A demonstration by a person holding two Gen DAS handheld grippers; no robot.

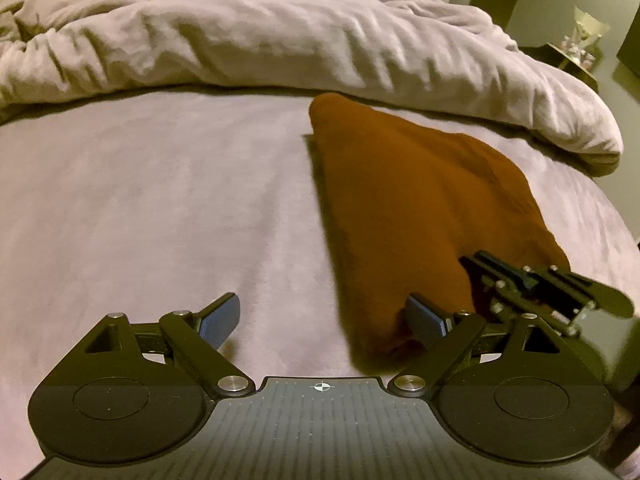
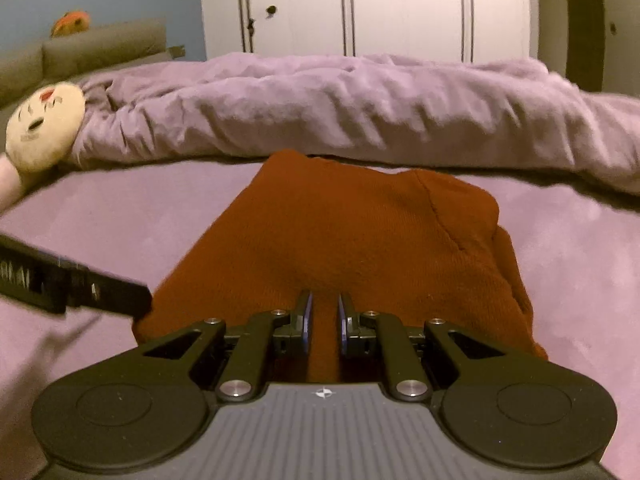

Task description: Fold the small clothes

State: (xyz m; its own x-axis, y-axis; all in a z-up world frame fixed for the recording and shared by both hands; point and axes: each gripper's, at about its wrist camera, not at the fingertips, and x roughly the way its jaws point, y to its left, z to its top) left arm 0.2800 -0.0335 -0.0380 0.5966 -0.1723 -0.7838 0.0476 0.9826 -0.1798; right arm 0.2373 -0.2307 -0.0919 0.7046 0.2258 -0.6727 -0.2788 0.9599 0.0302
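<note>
garment: rust knit, long axis running away from both claws
right claw: nearer, pinching near hem
left claw: spread wide, at garment's left corner

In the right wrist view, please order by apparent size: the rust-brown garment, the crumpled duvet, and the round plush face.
1. crumpled duvet, widest across the frame.
2. rust-brown garment; nearer the camera, so its true size against the duvet is unsure.
3. round plush face, clearly smallest.
</note>
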